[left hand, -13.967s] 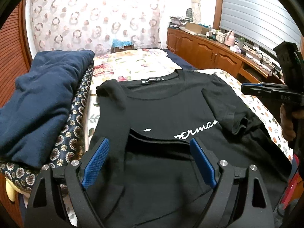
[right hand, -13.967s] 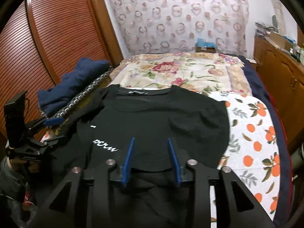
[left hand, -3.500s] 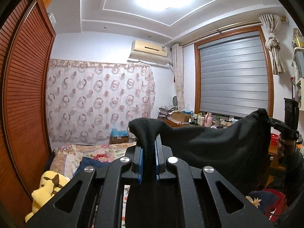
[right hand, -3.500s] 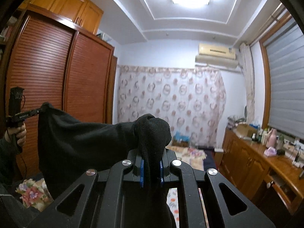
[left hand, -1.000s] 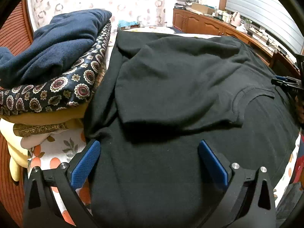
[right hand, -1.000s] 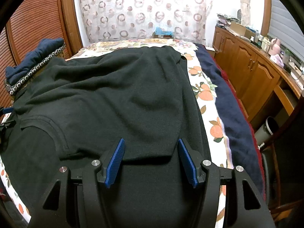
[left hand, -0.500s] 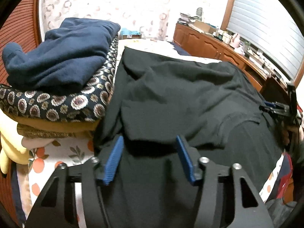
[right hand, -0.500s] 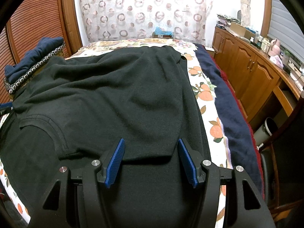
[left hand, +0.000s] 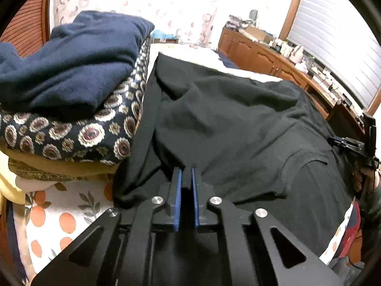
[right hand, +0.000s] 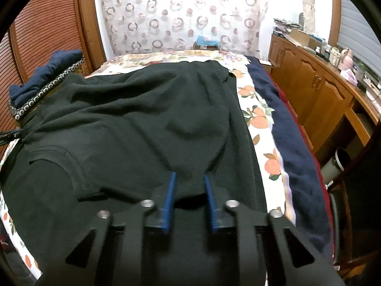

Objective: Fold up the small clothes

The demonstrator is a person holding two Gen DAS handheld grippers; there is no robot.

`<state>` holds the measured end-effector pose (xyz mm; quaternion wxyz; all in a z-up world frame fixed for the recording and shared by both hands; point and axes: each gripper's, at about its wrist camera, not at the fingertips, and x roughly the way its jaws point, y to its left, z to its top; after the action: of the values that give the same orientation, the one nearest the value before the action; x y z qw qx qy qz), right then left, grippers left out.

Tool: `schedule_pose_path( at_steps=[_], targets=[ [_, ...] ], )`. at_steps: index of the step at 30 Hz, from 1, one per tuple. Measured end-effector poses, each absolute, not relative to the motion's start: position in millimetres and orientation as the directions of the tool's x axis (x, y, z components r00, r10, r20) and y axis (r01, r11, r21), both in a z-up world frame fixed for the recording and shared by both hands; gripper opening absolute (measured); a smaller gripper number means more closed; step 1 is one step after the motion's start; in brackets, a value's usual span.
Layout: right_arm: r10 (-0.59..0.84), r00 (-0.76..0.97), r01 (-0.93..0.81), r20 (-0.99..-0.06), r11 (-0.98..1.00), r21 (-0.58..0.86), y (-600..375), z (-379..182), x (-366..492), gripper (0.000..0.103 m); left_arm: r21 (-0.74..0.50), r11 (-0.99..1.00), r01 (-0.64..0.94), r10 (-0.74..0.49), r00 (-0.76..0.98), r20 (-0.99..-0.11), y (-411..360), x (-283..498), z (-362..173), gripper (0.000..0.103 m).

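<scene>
A black T-shirt (left hand: 238,124) lies spread face down on the bed, with an upper layer folded over the lower part. My left gripper (left hand: 186,174) is shut on the left edge of that folded layer. In the right wrist view the same T-shirt (right hand: 133,124) fills the bed. My right gripper (right hand: 189,178) has its blue pads partly closed around the right corner of the folded layer, with a gap still between them. The right gripper also shows at the far right of the left wrist view (left hand: 352,143).
A pile of folded bedding with a navy blanket (left hand: 71,62) on a patterned quilt (left hand: 78,133) lies left of the shirt. A wooden cabinet (right hand: 316,88) runs along the right of the bed. A small bin (right hand: 338,164) stands on the floor.
My left gripper has closed from wide open onto the shirt's folded edge. My right gripper's pads have narrowed around the other corner. Both have moved slightly forward.
</scene>
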<state>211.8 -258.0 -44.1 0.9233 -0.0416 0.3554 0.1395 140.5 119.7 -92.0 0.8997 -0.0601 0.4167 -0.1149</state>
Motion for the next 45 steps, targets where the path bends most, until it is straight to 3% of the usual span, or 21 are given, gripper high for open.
schedule_pose_path(
  at_steps=[9, 23, 31, 40, 45],
  targets=[
    [0.266, 0.771, -0.316, -0.579, 0.949, 0.016, -254, -21, 197, 0.005, -0.188, 0.964, 0.187, -0.265, 0.711, -0.651, 113, 129, -55, 0.006],
    [0.329, 0.828, -0.357, -0.453, 0.934, 0.027, -273, 10, 129, 0.004, -0.208, 0.954, 0.214, -0.296, 0.776, -0.557, 121, 80, -14, 0.006],
    [0.346, 0.804, -0.383, -0.483, 0.923, 0.023, -289, 4, 91, 0.004, -0.218, 0.956, 0.198, -0.290, 0.771, -0.567, 128, 42, -26, 0.006],
    [0.329, 0.731, -0.379, -0.598, 0.924, 0.045, -284, -36, 101, 0.004, -0.208, 0.969, 0.134, -0.242, 0.696, -0.676, 124, 46, -72, 0.006],
    [0.293, 0.730, -0.365, -0.617, 0.931, 0.009, -274, -39, 121, 0.005, -0.177, 0.977, 0.116, -0.209, 0.676, -0.706, 118, 44, -81, 0.009]
  ],
)
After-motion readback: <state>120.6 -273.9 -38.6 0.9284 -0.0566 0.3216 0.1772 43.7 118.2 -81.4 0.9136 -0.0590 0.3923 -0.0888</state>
